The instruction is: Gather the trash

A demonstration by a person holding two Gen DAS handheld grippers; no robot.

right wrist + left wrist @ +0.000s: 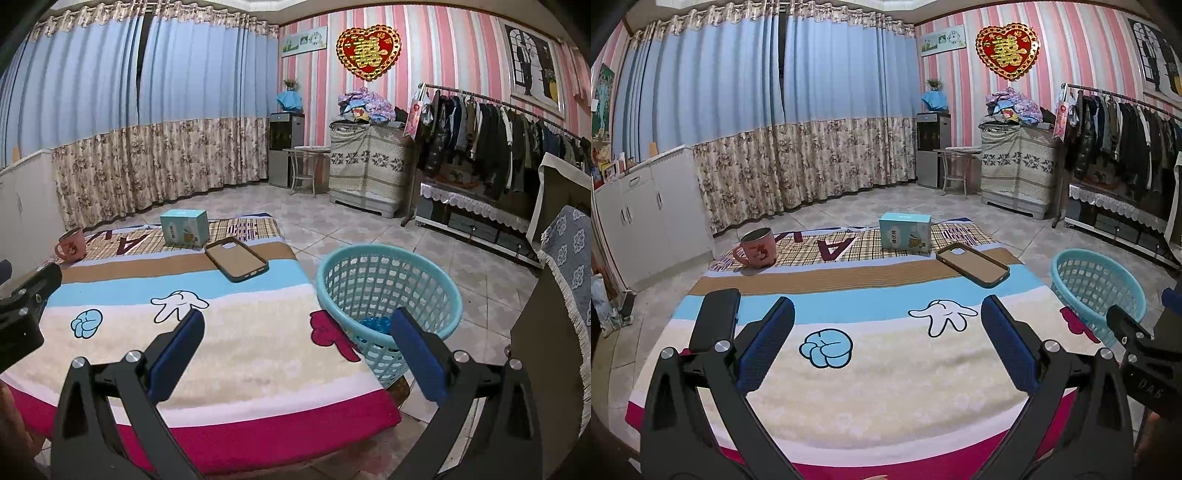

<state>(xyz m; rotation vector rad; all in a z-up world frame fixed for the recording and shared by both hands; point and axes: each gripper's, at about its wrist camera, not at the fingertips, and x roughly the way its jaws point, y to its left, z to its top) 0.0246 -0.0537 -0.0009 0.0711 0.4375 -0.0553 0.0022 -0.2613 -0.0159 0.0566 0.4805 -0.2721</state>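
Note:
A teal mesh basket [369,280] stands on the floor just off the table's right edge, with something blue and crumpled [375,325] at its bottom. My right gripper [298,317] is open and holds nothing; its left finger is over the cloth and its right finger is in front of the basket. My left gripper [886,310] is open too, hovering over the middle of the cartoon-print cloth [886,387]. The basket [1097,284] shows at the right in the left wrist view.
On the table lie a black phone [716,319] near left, a pink mug [755,247] far left, a teal box [905,232] and a brown phone case [973,264]. A clothes rack [498,140] and a fringed chair cover [569,258] stand to the right.

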